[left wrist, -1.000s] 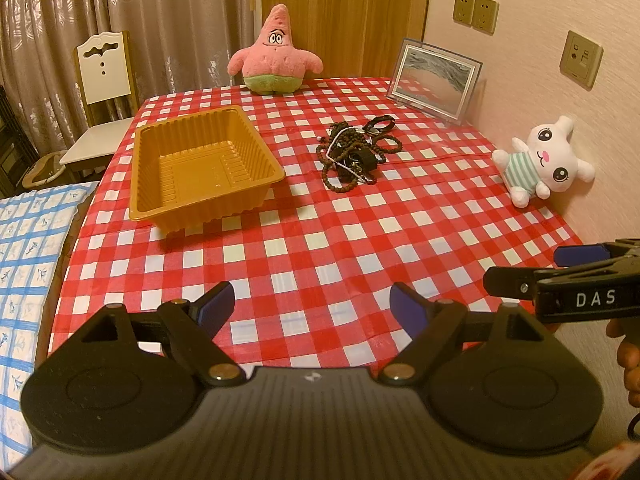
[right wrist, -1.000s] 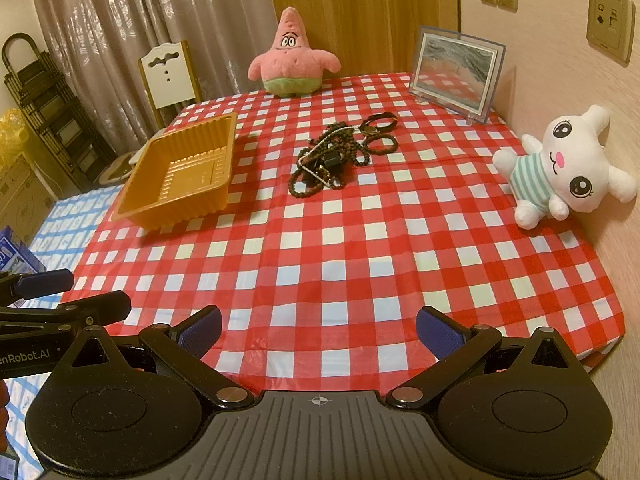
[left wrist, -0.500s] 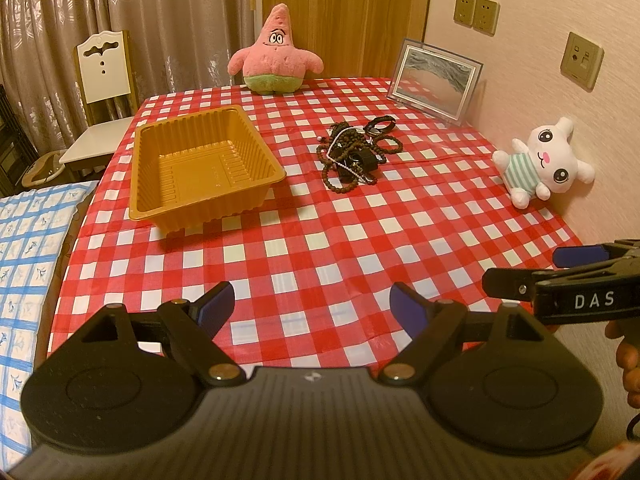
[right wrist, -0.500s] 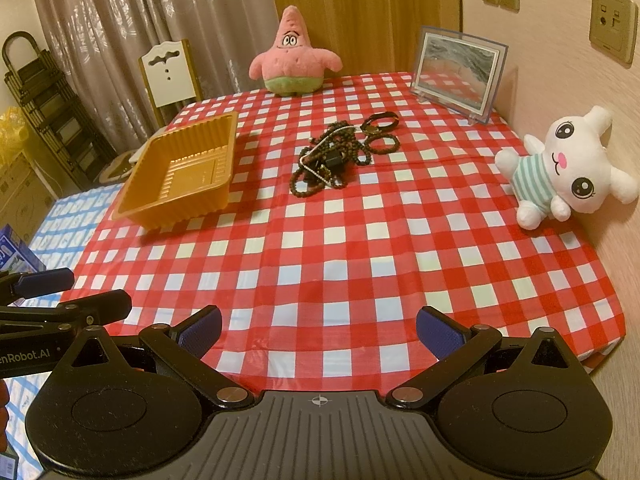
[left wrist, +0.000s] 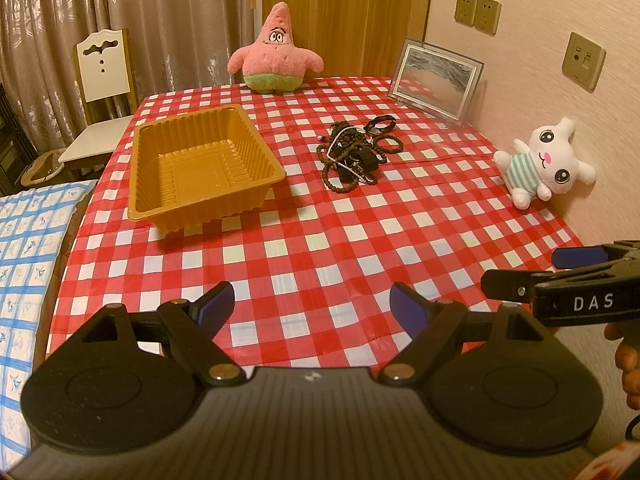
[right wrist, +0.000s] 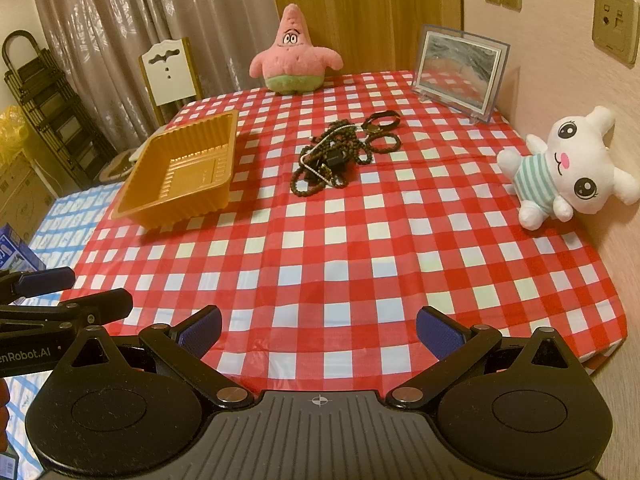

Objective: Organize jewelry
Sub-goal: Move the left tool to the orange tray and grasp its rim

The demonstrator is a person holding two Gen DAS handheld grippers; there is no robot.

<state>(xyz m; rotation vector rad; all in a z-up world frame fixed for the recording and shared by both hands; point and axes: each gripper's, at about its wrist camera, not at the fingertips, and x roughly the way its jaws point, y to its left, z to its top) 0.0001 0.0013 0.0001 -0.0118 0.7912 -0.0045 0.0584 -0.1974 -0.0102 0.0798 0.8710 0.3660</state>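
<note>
Your left gripper (left wrist: 311, 303) sits at the bottom of its frame with both blue pads spread wide and nothing between them. Your right gripper (right wrist: 319, 327) is the same: jaws wide, holding nothing, low over the near edge of the table (right wrist: 360, 248). In the left view the right tool shows side-on at the lower right edge; in the right view the left one pokes in at the lower left.

Against the frames of a second ago, almost nothing has changed. Both tools are where they were, perhaps a touch nearer the table, and neither has narrowed. That suggests you have not begun; every piece is still to be moved.

The jewelry (left wrist: 357, 154) lies in one dark tangle at the upper middle of both frames, right of the tray (left wrist: 200, 164) and well apart from it. You can make out bead strings, a pale chain and a couple of dark rings at its far side, but how they interlock is hard to tell from here. The tray sits left of centre with nothing in it.

Expect a long reach forward first. Strands may drag others along, so pick a loose outer loop.

Around the edges stand a pink plush (left wrist: 276, 56), a frame (left wrist: 436, 80) and a white plush (left wrist: 540, 164).
</note>
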